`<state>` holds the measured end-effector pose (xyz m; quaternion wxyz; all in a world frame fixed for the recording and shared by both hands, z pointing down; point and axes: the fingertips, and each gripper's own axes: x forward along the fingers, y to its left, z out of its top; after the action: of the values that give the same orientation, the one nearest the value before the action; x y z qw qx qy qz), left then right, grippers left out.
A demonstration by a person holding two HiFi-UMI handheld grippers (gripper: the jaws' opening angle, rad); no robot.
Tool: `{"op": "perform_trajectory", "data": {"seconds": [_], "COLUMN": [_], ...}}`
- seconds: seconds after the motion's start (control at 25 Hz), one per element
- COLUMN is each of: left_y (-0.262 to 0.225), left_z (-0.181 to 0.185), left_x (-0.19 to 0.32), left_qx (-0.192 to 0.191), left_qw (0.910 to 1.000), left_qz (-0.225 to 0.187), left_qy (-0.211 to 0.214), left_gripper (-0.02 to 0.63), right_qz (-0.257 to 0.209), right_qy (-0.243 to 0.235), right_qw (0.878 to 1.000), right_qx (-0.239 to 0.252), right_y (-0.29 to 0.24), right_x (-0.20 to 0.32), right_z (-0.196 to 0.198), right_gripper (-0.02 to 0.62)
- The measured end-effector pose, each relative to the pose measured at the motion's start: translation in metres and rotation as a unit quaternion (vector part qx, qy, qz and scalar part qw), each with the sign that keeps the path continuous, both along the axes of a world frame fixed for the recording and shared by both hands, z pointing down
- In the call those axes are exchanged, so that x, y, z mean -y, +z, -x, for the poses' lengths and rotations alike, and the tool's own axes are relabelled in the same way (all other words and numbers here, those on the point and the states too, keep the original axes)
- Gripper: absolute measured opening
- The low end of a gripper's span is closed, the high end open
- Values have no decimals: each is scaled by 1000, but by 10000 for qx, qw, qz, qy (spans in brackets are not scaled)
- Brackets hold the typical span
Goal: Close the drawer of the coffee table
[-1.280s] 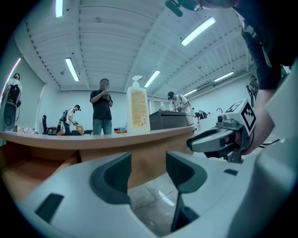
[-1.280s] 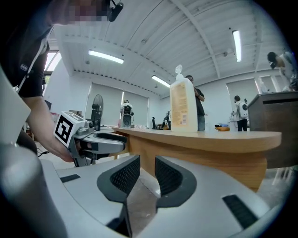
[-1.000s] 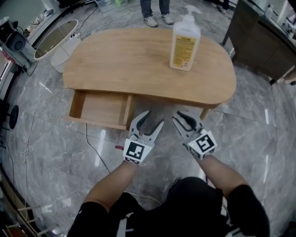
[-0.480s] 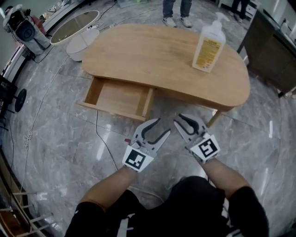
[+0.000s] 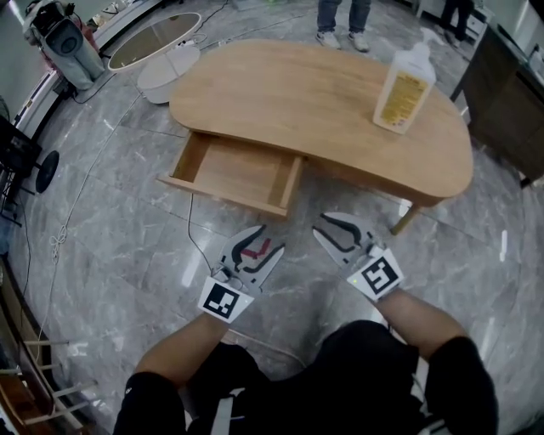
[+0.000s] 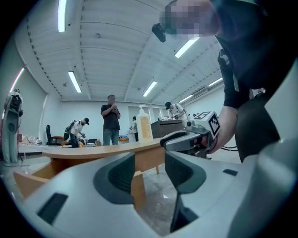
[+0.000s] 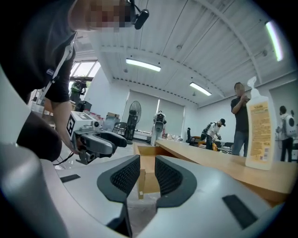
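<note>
pump bottle (image 5: 405, 89): upright | bystander (image 5: 330, 19): standing on marble floor (image 5: 110, 221) | dark cabinet (image 5: 501, 93): far right

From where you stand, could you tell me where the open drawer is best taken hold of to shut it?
Take the drawer by the top edge of its front panel, from your side. It stands pulled out towards you, open-topped, no handle showing, so that board probably grips easiest.

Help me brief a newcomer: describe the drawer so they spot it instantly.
Start at the rounded wooden coffee table. The drawer juts from its near edge towards the left end, far from the pump bottle. It is the only rectangular open-topped box, pulled out.
</note>
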<state>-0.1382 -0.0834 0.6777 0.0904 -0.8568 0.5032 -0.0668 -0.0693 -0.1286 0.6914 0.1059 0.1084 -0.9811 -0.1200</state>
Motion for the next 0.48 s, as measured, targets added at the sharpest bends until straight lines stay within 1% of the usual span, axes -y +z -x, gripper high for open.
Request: {"op": "perform_trajectory", "data": {"seconds": [0.04,0.08,0.2,0.28,0.36,0.48], "left_y": [4,8,17,24,29,34], "left_z": [10,20,45,65,86,111], "left_x": [-2,-3,-4,-6,-7,-8], "left_qx": [-217,-281,-125,-46,-32,-92], "left_qw": [9995,9989,9978,9960,9929,9881], "left_qz": [142,213,215,234,265,309], "left_qy": [-186,-320,-612,-865,-1159,-1506], "left_gripper": [201,201,201,201,201,201], "right_qz": [-56,-105,-216,-160,27,571], "right_qy": [-88,-173,-378,-440,-492,-531], "right_qw": [9999,9997,9987,9983,9986,9970], "right_qx": [-84,-122,-252,-334,-193,-16], "right_y": [1,0,2,8,11,18], "right_x": [-5,-11,-23,-29,-33,-35], "right_z": [5,10,23,31,41,55], "right_gripper": [75,76,75,75,75,76]}}
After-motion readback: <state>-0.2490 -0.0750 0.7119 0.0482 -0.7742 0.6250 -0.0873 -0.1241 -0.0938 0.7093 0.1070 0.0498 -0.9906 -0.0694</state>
